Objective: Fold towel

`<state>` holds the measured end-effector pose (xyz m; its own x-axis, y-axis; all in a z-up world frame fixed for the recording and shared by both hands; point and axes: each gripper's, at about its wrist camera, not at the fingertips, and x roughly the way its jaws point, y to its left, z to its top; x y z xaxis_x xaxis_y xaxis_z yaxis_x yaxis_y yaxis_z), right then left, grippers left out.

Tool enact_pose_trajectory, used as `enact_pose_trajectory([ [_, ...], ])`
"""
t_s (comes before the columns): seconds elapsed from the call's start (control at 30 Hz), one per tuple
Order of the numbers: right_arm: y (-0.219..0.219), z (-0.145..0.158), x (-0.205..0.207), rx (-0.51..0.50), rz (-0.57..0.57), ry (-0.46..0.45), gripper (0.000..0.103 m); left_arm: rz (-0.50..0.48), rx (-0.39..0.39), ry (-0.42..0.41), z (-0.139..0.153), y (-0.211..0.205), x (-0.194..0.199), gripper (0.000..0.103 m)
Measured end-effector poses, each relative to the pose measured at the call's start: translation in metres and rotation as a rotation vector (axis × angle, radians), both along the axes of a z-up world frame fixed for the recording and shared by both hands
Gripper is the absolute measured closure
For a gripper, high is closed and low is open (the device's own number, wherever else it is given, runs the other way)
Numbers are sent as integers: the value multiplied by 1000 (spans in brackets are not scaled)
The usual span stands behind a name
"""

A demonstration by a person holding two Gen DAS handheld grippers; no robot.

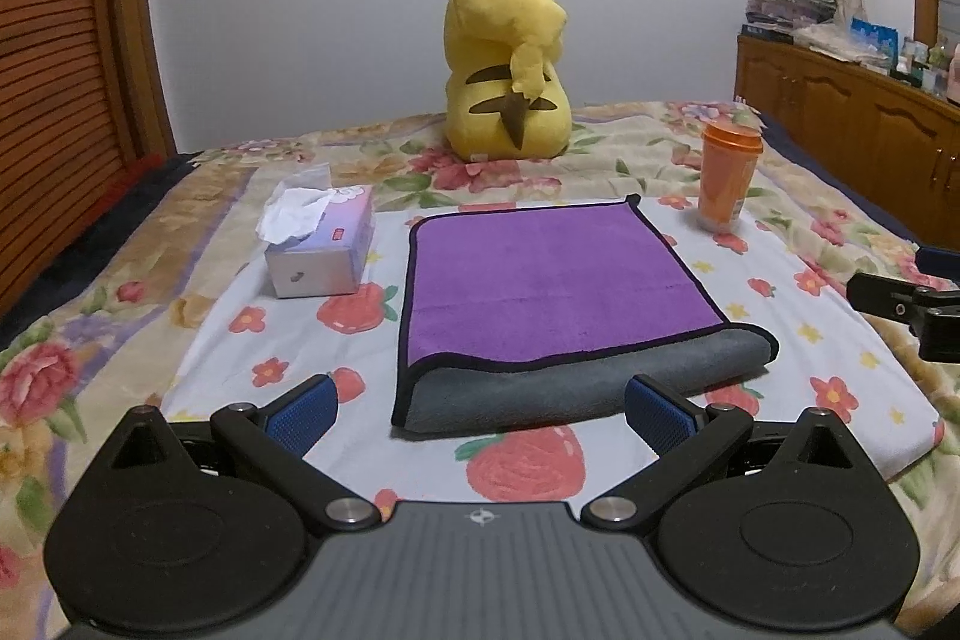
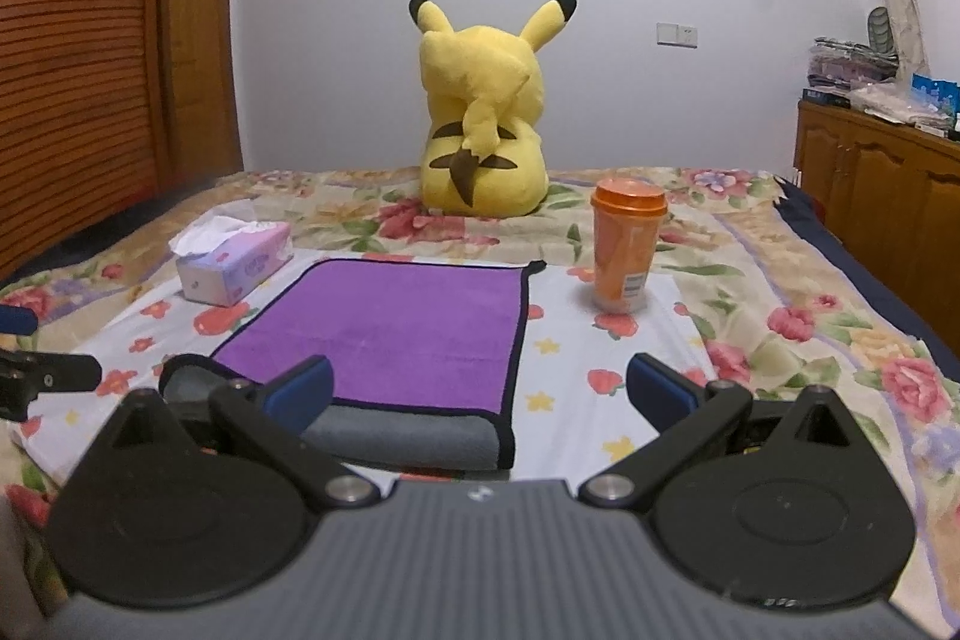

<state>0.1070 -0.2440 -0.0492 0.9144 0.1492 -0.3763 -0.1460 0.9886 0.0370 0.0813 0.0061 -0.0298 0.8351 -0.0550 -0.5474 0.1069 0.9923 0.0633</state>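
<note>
Your left tool (image 1: 478, 415) & right tool (image 2: 478, 388) are both spread wide, holding nothing. The purple towel (image 1: 540, 274) lies folded once on the bed, btw tissue box (image 1: 321, 244) & orange cup (image 1: 729, 181). Grab only the top layer and the fold could slip apart; swing wide and you may knock the cup.

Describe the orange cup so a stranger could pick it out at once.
Start at the bed with the floral sheet and find the yellow plush toy sitting at its far end. Nearer, right of the purple towel, stands the orange cup. It is the only upright, lidded, orange thing; the tissue box sits left of the towel.
</note>
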Motion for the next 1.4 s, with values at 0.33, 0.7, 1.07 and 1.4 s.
enact_pose_trajectory([
  [0.33, 4, -8, 26, 3, 41, 50, 0, 4, -5, 33, -7, 8, 29, 0],
  [0.7, 13, -21, 52, -12, 102, 123, 0, -2, -28, 89, -19, 23, 60, 6],
  [1.07, 16, -32, 77, -29, 126, 169, 0, -4, -23, 143, -33, 35, 89, 17],
  [1.4, 17, -45, 101, -34, 148, 226, 0, -24, -38, 199, -47, 44, 113, 31],
])
